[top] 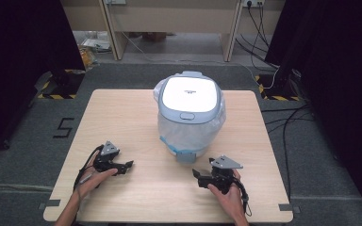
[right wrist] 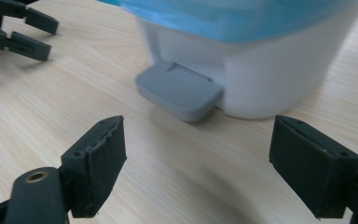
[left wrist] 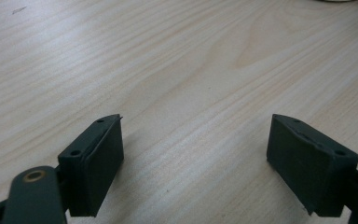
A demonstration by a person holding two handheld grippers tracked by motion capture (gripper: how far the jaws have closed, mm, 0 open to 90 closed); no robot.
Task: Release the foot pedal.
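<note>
A white pedal bin [top: 190,113] with a blue liner stands mid-bench, lid down, its grey pedal [right wrist: 179,91] facing the person. The right tongs [top: 199,177] rest released on the bench [top: 122,113], near the pedal but apart from it. The left tongs [top: 128,165] are also released, over bare wood well to the side. Judgement: work not begun; approach and contact remain.

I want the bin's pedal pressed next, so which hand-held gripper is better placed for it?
Probably right. The right hand-held gripper sits open just in front of the grey pedal at the foot of the bin, jaws facing it. The left hand-held gripper lies farther off to the side, over bare table.
</note>
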